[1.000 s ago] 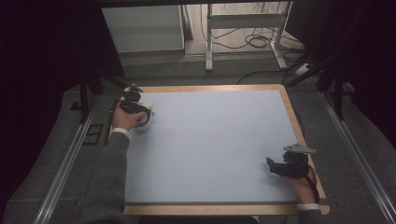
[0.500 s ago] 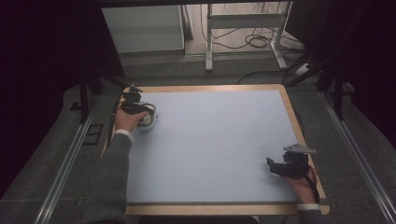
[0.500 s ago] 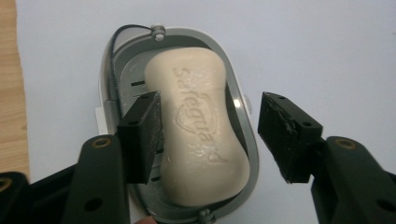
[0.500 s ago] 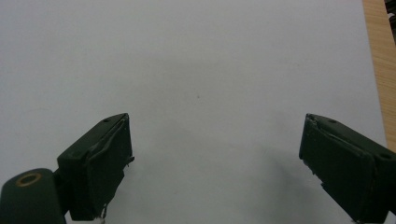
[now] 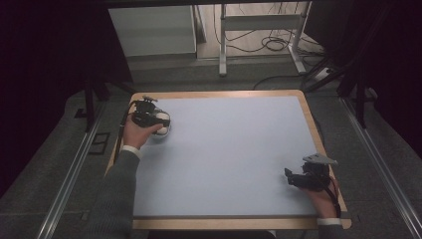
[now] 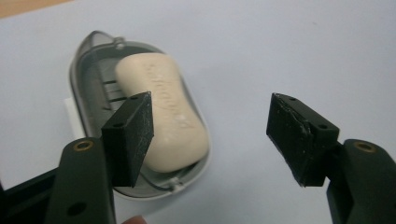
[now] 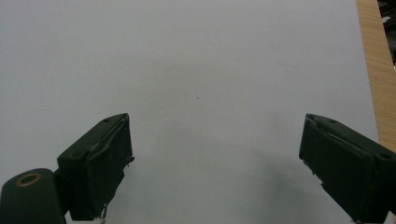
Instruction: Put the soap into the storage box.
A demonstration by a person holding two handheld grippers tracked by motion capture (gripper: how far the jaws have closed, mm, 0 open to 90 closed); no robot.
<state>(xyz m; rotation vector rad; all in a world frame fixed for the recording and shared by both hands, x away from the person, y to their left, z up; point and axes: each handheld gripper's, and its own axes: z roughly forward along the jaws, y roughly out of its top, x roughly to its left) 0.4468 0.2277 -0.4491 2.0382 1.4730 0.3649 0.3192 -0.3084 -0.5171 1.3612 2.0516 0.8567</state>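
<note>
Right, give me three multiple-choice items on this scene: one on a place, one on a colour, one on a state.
1. Where does the soap dish stand on the table?
A. by the far left corner
B. in the middle
C. by the near right corner

2. What colour is the bar of soap?
A. green
B. cream
C. blue

3. How does the left tool stand?
A. shut on the soap
B. shut, with nothing in it
C. open, with nothing between its jaws

Answers:
1 A: the high view shows the dish near the table's far left corner, under the left hand.
2 B: the left gripper view shows a pale cream bar in the grey dish.
3 C: its jaws have just been opening and stand apart above the mat, the soap lying in the dish beyond them.
</note>
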